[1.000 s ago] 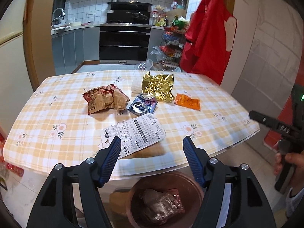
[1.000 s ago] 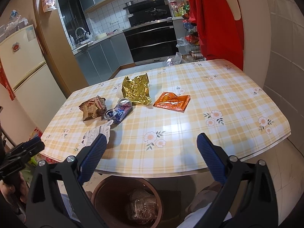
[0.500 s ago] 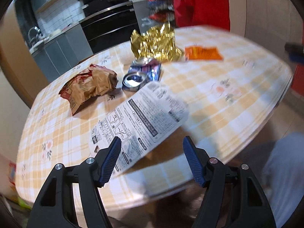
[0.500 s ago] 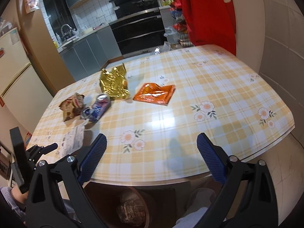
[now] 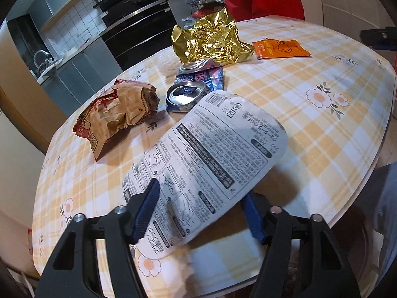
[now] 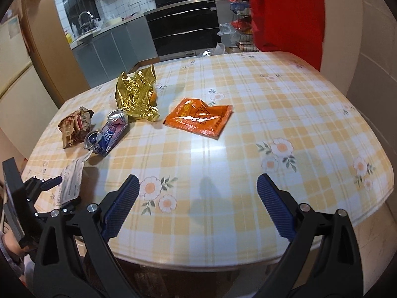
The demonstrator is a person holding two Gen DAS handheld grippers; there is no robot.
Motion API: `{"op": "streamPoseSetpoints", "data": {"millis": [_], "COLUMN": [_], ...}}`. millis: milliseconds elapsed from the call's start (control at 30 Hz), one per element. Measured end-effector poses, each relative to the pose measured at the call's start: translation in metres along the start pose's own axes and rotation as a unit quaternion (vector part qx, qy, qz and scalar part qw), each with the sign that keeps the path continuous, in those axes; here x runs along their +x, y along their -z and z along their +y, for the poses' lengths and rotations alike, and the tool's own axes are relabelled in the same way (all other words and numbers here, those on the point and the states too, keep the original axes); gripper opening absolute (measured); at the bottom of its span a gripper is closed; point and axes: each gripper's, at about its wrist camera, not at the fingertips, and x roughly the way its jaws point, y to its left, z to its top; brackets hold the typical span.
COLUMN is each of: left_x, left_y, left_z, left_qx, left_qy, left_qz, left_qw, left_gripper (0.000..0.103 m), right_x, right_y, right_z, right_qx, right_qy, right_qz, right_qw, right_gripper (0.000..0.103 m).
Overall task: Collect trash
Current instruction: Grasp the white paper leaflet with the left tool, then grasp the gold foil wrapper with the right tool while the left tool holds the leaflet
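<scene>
A white printed wrapper [image 5: 206, 164] lies tilted on the checked table [image 5: 322, 129], its near end between the fingers of my left gripper [image 5: 201, 213], which is open around it. Behind it lie a crumpled brown paper bag [image 5: 116, 114], a crushed blue can [image 5: 196, 87], a gold foil wrapper [image 5: 211, 39] and an orange packet [image 5: 280, 48]. My right gripper [image 6: 198, 208] is open and empty above the table's near edge; in its view the orange packet [image 6: 201, 120], the can [image 6: 109, 134] and the white wrapper [image 6: 72, 181] show.
A bin with trash in it stands under the table's near edge, barely visible [image 6: 148, 280]. A red cloth [image 6: 285, 12] hangs at the far right. Kitchen cabinets and an oven [image 6: 183, 27] stand behind the table.
My left gripper has moved forward and down to the white wrapper, whose end now sits between its fingers. My right gripper has come forward over the table edge.
</scene>
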Motion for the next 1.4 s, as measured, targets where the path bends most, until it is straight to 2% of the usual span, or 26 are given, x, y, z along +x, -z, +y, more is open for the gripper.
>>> {"op": "streamPoseSetpoints", "data": {"millis": [33, 100, 200, 367, 567, 600, 900, 933, 1033, 1167, 1400], "left_x": [0.000, -0.004, -0.017, -0.042, -0.064, -0.066, -0.077, -0.079, -0.081, -0.086, -0.102], "left_y": [0.000, 0.000, -0.002, -0.005, -0.002, -0.001, 0.017, 0.019, 0.024, 0.026, 0.026], "left_z": [-0.001, 0.002, 0.010, 0.043, 0.094, 0.102, 0.150, 0.152, 0.155, 0.160, 0.164], "left_qx": [-0.001, -0.004, -0.015, -0.077, -0.171, -0.187, -0.299, -0.305, -0.318, -0.332, -0.342], "left_qy": [0.002, 0.000, -0.004, 0.004, 0.008, 0.011, 0.053, 0.055, 0.058, 0.061, 0.062], "left_qz": [0.000, -0.010, -0.034, -0.065, -0.084, -0.085, -0.083, -0.083, -0.083, -0.090, -0.110], "left_qw": [1.0000, 0.9999, 0.9993, 0.9949, 0.9817, 0.9787, 0.9492, 0.9472, 0.9426, 0.9372, 0.9311], "left_gripper": [0.048, 0.031, 0.019, 0.010, 0.003, 0.003, 0.001, 0.001, 0.001, 0.001, 0.001], "right_x": [0.002, 0.008, 0.019, 0.042, 0.090, 0.098, 0.158, 0.162, 0.172, 0.173, 0.139], "right_y": [-0.002, -0.009, -0.022, -0.051, -0.088, -0.092, -0.124, -0.126, -0.131, -0.132, -0.123], "right_z": [0.002, 0.006, 0.013, 0.029, 0.047, 0.049, 0.075, 0.076, 0.078, 0.080, 0.082], "right_qx": [-0.005, -0.017, -0.035, -0.064, -0.066, -0.066, -0.052, -0.049, -0.034, -0.027, -0.025], "right_qy": [0.000, -0.002, -0.012, -0.035, -0.084, -0.083, -0.079, -0.078, -0.081, -0.089, -0.093], "right_qz": [-0.001, -0.005, -0.014, -0.034, -0.048, -0.045, -0.017, -0.015, -0.009, -0.001, -0.036], "right_qw": [1.000, 1.000, 0.999, 0.997, 0.993, 0.993, 0.995, 0.996, 0.996, 0.996, 0.995], "right_gripper": [0.094, 0.094, 0.094, 0.093, 0.085, 0.079, 0.063, 0.062, 0.051, 0.024, 0.020]}}
